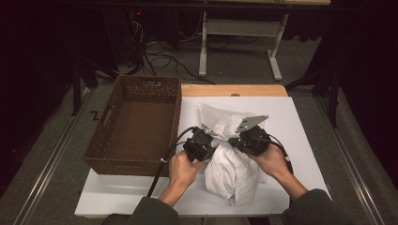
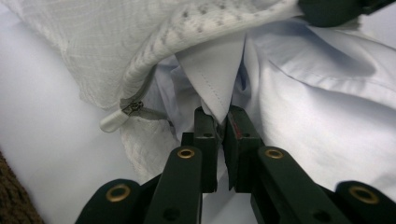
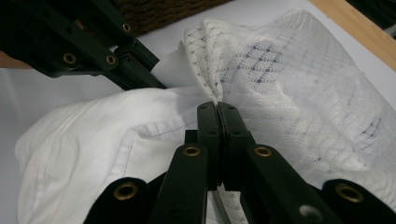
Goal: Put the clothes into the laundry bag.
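So what I'm looking at rn: a person at a white surface (image 1: 141,197) working a white shirt (image 1: 232,176) into (or maybe out of, can't tell tbh) a mesh laundry bag (image 1: 218,121). Both sit around the middle of the high view, bag a bit further up the frame, shirt bunched toward the bottom center.

The left gripper (image 2: 223,125) has its jaws pinched narrow on a pointed fold of the shirt, prob a collar tip or hem corner. In the left gripper view that point sits dead center, right under the bag's open edge, with the zipper pull (image 2: 112,122) dangling at center left. Makes sense imo: grab a stiff corner and you get something to steer w/o the whole thing flopping.

The right gripper (image 3: 218,108) is clamped tight on the mesh rim of the bag, fabric gathered into a little pucker at the jaw tips, center of the right gripper view. My guess is it's holding the mouth up and open so the other side has somewhere to feed cloth. The two grippers are real close together, nearly facing each other across the bundle.

Brown woven basket (image 1: 136,122) sits at left of the high view, touching nothing here, just beside the bag. Prob where the packed bag ends up, but that's me guessing.
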